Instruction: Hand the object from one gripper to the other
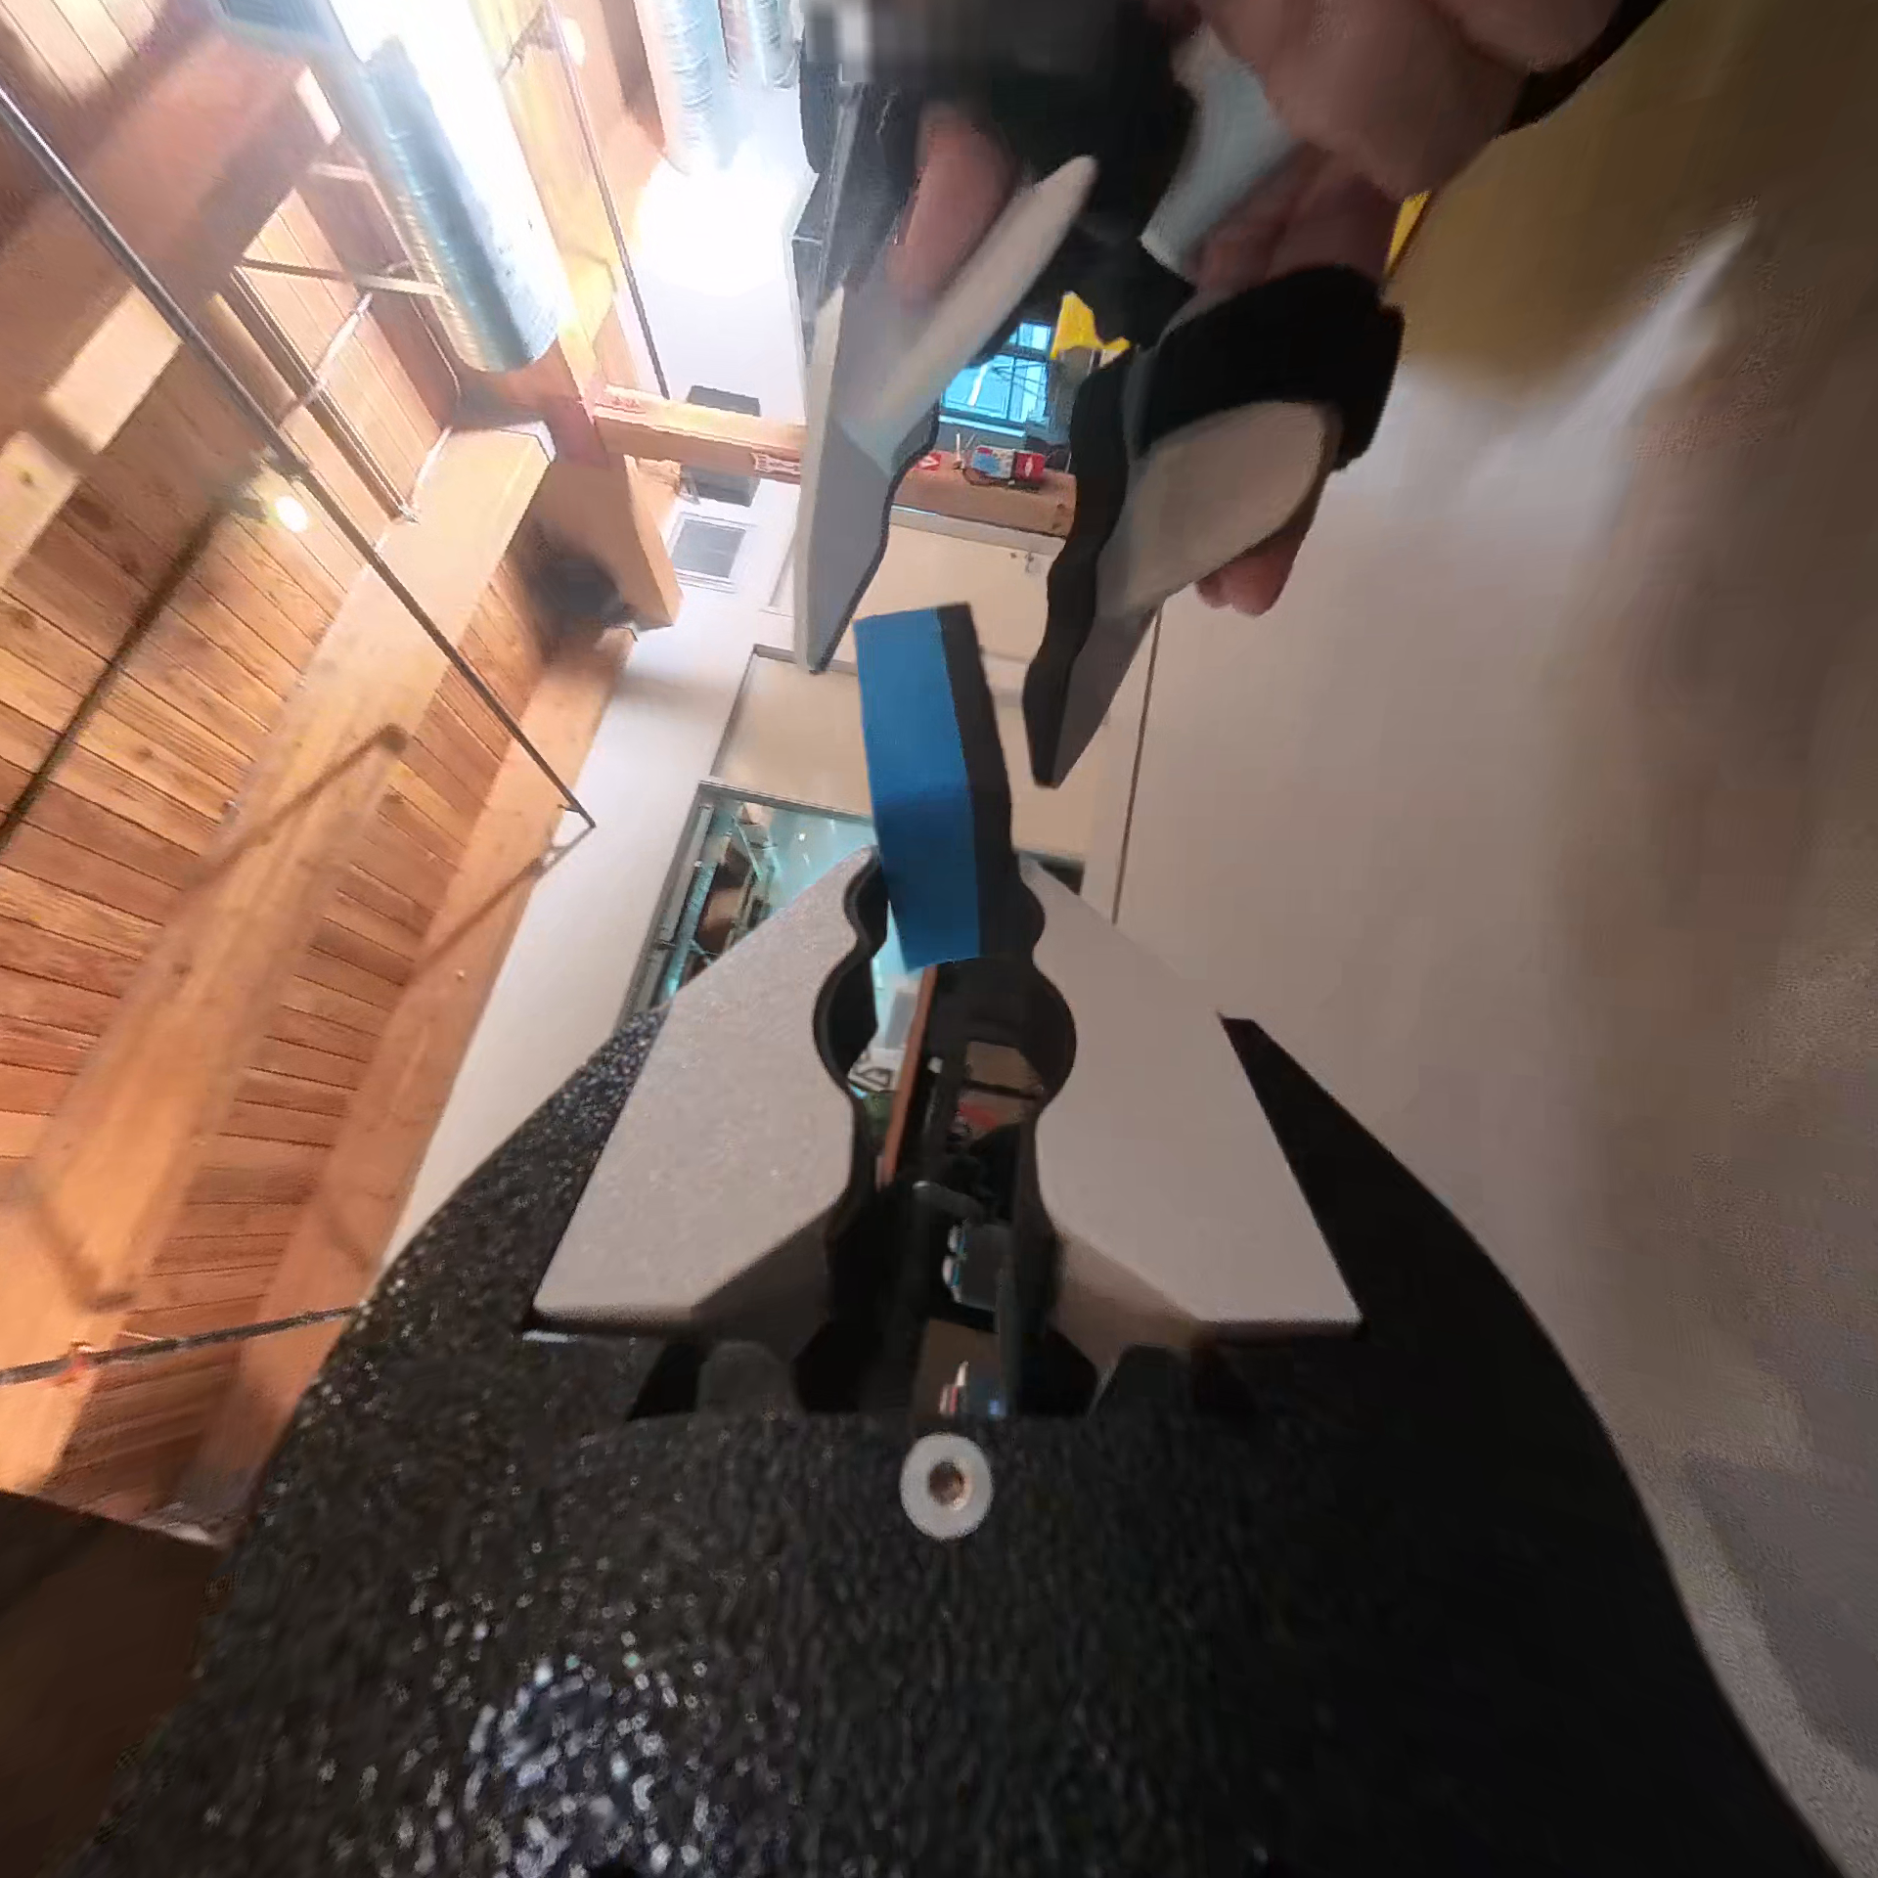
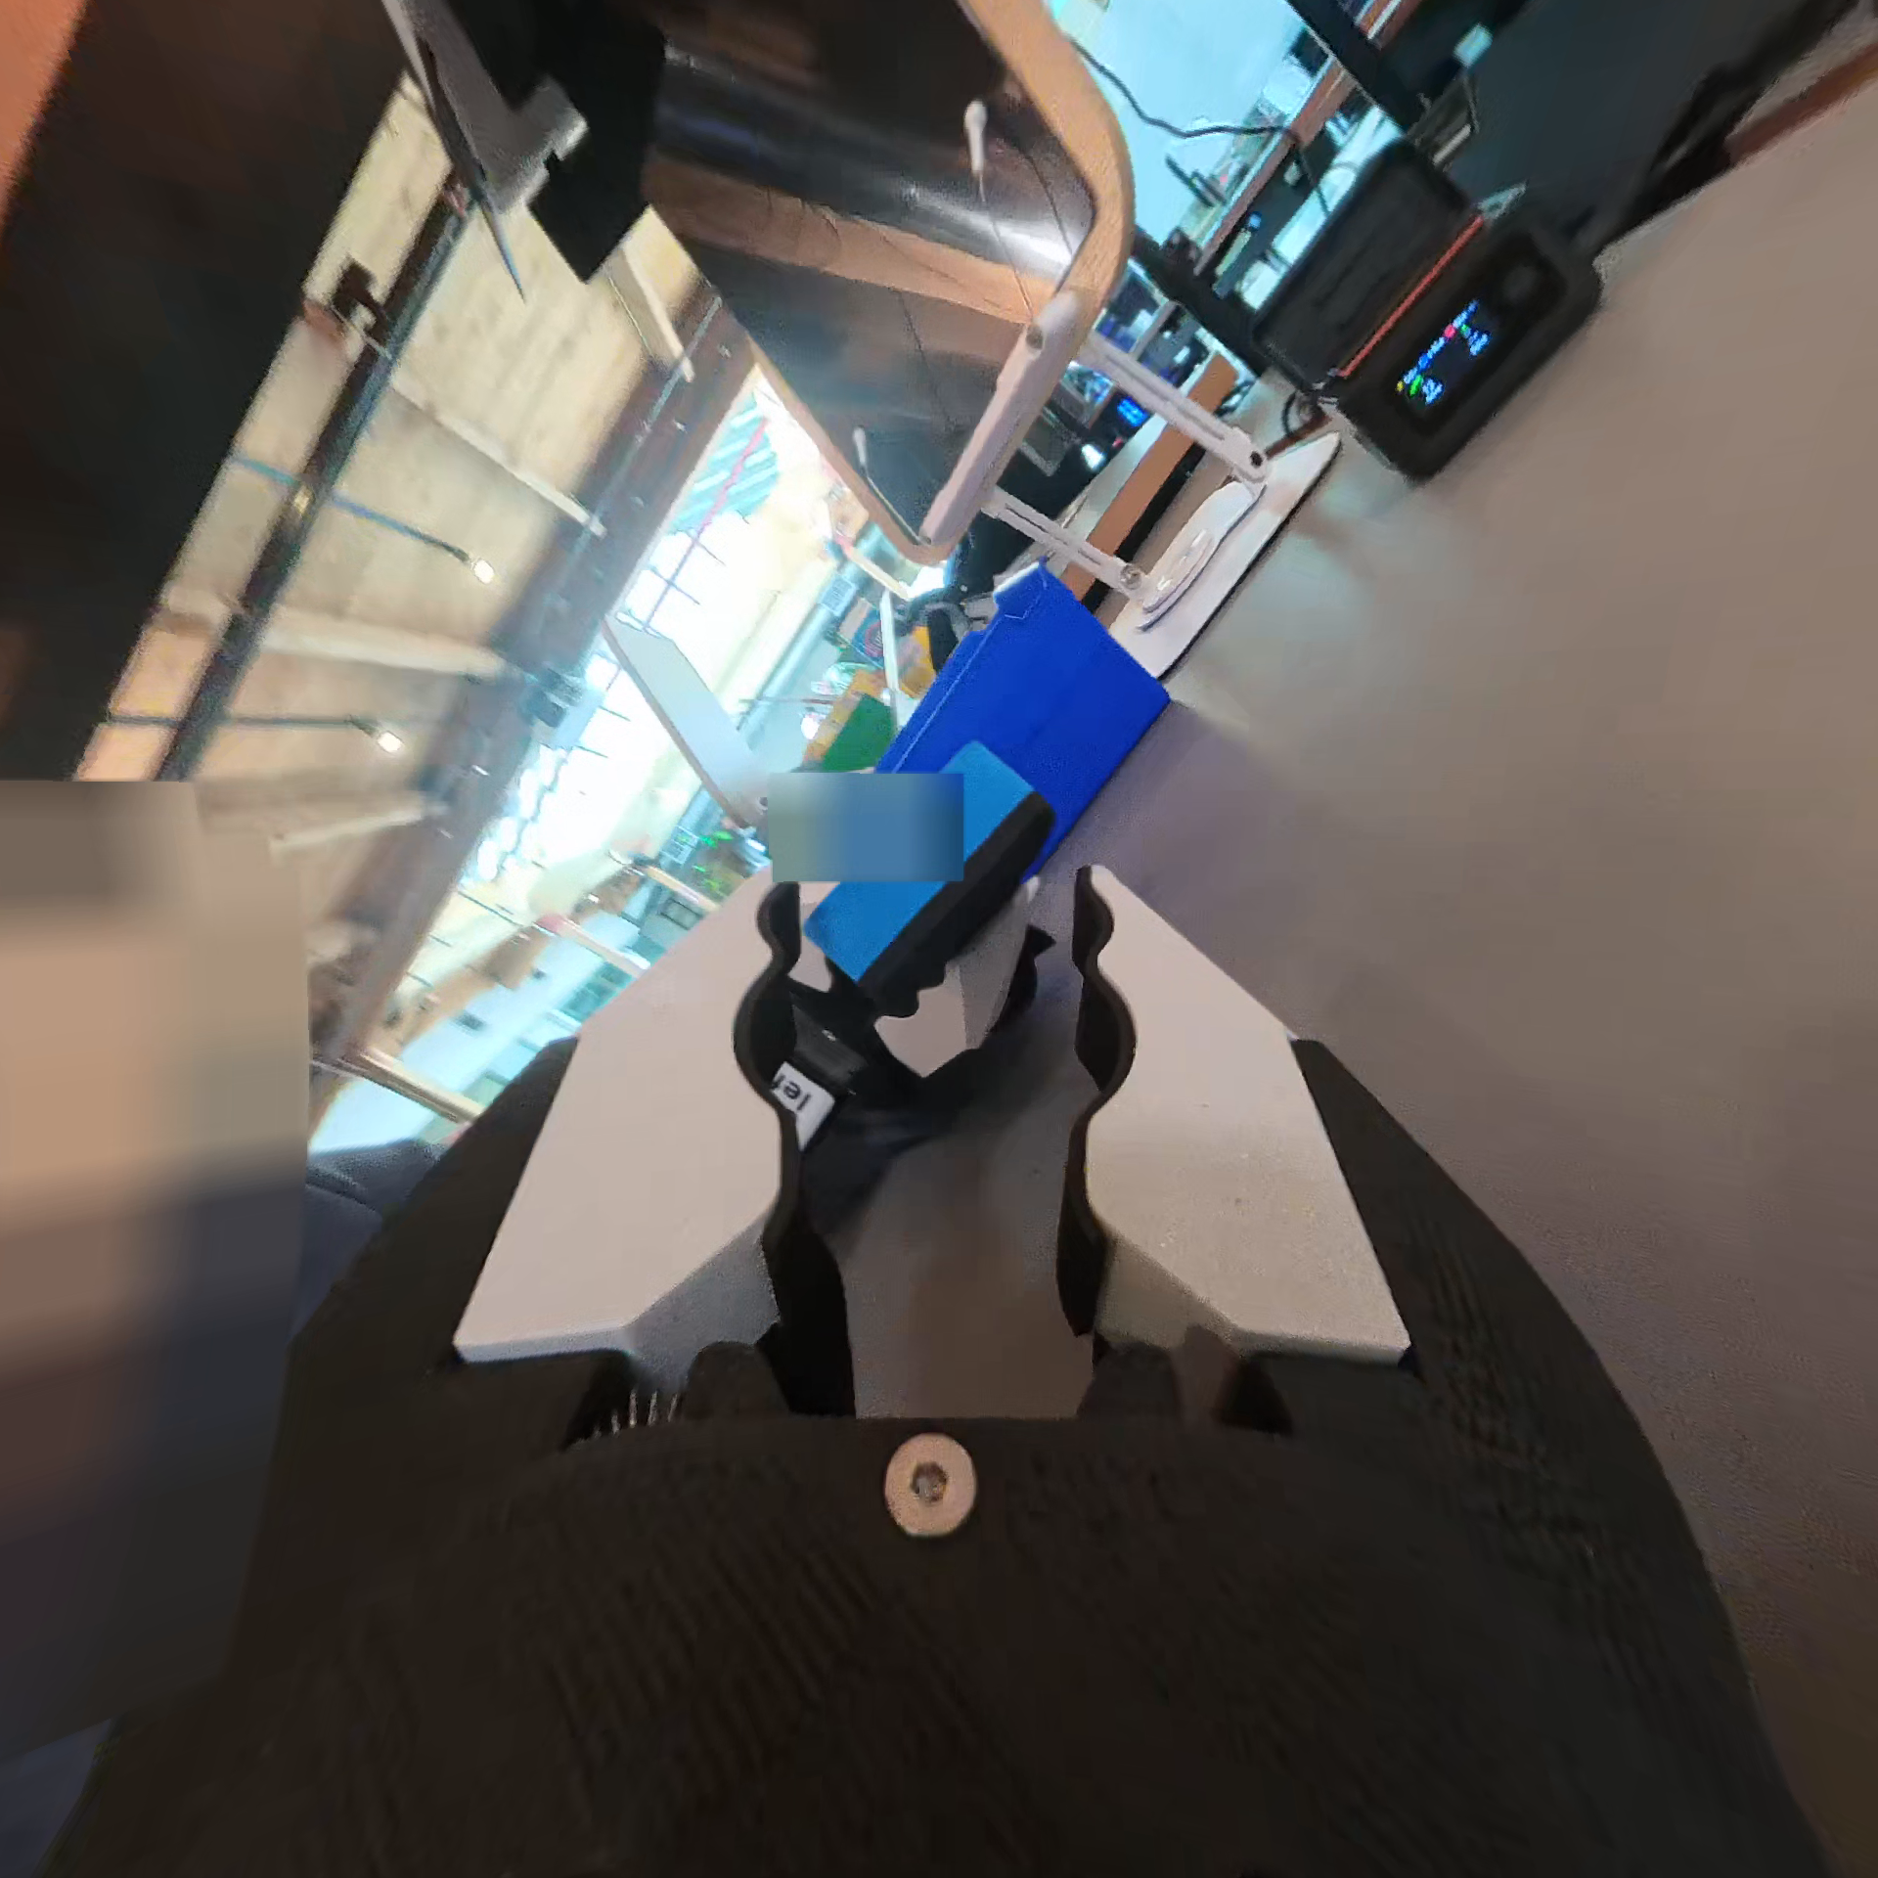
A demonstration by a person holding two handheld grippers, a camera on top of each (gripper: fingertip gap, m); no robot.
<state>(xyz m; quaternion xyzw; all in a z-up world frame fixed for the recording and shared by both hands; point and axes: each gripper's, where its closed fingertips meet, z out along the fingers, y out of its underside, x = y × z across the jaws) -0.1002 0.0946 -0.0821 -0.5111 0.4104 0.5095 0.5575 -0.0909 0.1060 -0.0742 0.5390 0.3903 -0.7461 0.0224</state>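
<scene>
between the tips of the left tongs (image 1: pixel 950 915) sits the object (image 1: pixel 930 783), a flat blue block with a black backing, pinched at its lower end so that most of it stands out past the fingers. just beyond its free end the right tongs (image 1: pixel 940 701) are spread, one finger to each side, not yet touching. a person's hand (image 1: pixel 1321 122) wraps that far tool.

from the right wrist view the same block (image 2: pixel 915 894) lies ahead between the right tongs (image 2: pixel 930 894), whose fingers stand apart with a clear gap to it on at least one side.

the likeliest slip: the left grip holds only a short end, so a sideways knock from an incoming finger could pivot or lever the block out. if the left lets go before the right has pressed firmly, it would likely drop. the smooth blue face may also slide under a shallow pinch.

hard to make out: how deep the block sits in the left tongs, since the fingers cover that end. a blurred patch hides part of the block in the right view, and a blue box (image 2: pixel 1026 701) behind it on the grey surface (image 2: pixel 1524 813) muddles its outline. the far fingers are smeared by motion. whether the surface lies directly below, i cannot tell.
</scene>
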